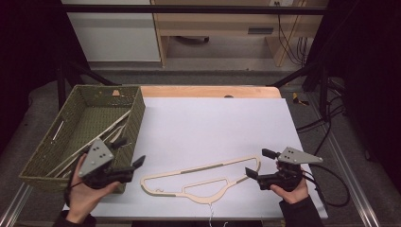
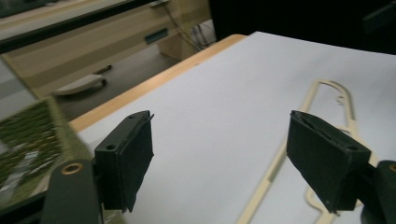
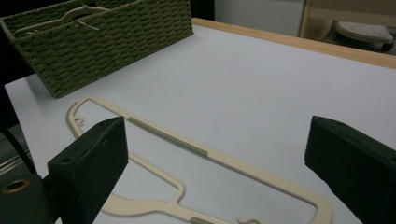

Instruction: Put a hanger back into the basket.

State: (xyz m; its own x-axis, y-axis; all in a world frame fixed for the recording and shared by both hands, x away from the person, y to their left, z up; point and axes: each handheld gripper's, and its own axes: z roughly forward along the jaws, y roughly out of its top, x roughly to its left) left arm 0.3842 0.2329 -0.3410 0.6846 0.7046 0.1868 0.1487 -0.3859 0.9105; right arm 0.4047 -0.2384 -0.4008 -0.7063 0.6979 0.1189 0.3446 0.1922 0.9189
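High view: hanger lies flat, long axis approx left-right.

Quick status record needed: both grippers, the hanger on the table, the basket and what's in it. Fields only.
left gripper: jaws open, nothing between them, beside the basket's near right corner
right gripper: jaws open, empty, at the hanger's right end, not gripping it
hanger: cream, lying flat on the white table between the grippers
basket: green woven, on the table's left edge
basket contents: cream hangers already inside, count unclear
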